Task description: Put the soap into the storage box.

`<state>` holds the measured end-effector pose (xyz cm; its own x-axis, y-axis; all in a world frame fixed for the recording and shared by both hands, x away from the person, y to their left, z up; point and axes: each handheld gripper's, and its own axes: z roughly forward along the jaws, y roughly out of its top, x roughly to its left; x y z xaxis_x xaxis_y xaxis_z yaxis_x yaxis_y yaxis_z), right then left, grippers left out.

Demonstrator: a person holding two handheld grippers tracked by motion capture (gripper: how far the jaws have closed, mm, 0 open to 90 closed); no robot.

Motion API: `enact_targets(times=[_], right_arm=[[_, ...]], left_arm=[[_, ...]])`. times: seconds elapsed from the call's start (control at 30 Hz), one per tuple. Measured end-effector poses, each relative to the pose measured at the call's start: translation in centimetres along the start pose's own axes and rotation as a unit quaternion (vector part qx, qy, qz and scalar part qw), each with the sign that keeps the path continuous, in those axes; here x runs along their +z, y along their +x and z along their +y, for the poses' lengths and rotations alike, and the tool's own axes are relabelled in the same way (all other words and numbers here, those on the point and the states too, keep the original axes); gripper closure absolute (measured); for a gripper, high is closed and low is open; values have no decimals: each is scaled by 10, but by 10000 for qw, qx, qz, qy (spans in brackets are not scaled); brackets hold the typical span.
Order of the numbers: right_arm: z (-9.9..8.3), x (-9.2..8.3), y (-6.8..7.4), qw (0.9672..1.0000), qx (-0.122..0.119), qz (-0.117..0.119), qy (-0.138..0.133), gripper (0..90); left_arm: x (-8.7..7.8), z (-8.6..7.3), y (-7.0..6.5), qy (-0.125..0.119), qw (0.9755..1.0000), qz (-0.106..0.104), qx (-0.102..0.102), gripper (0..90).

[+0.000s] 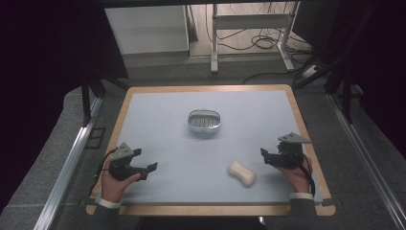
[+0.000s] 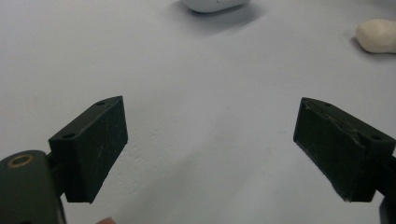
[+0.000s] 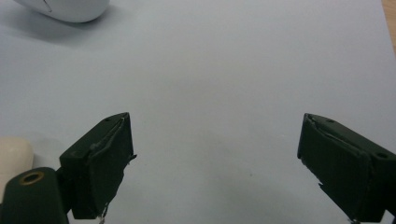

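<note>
— Pale mat (image 1: 158,120) on table, high view: what's seen?
— Soap dish (image 1: 204,120) mid-mat; soap bar (image 1: 242,173) near right gripper (image 1: 271,157). Left gripper (image 1: 146,168) well apart.
— Gripper views?
— Left gripper (image 2: 210,140): jaws spread wide, nothing held. Right gripper (image 3: 215,154): same, soap bar (image 3: 13,156) beside it.

Black two-jaw left gripper (image 1: 152,167) at lower left of the high view, held in left hand (image 1: 115,178), jaws wide apart. Black two-jaw right gripper (image 1: 264,155) at lower right, held in right hand (image 1: 298,173), jaws wide apart too.
</note>
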<state>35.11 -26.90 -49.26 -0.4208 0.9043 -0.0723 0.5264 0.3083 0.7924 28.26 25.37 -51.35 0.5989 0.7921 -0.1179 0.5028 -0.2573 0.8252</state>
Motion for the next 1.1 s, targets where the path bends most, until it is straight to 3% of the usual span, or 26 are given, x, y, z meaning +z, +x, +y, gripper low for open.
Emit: enact_targets(times=[0.07, 0.13, 0.3, 0.4, 0.7, 0.73, 1.1], right_arm=[[1, -1, -2, 10000, 51, 31, -47, 132], [4, -5, -7, 9988, 280, 396, -92, 177], [7, -13, -4, 9993, 65, 305, -190, 175], [7, -15, -5, 9990, 51, 414, -156, 179], [4, -18, -5, 9994, 15, 345, -78, 187], [4, -17, -6, 9990, 103, 422, -64, 187], [5, -21, -5, 9989, 91, 447, -84, 189]], left_arm=[[-2, -1, -1, -27, 10000, -3, -7, 104], [-3, -1, -2, -20, 10000, -3, -5, 104], [-2, -3, -5, 30, 10000, -21, 13, 103], [-3, -3, -5, 18, 10000, -23, -2, 103], [-3, -2, -4, 32, 10000, -21, -9, 104], [-3, -2, -3, 31, 10000, -24, -8, 103], [-5, -1, -2, 10, 10000, -36, -44, 104]])
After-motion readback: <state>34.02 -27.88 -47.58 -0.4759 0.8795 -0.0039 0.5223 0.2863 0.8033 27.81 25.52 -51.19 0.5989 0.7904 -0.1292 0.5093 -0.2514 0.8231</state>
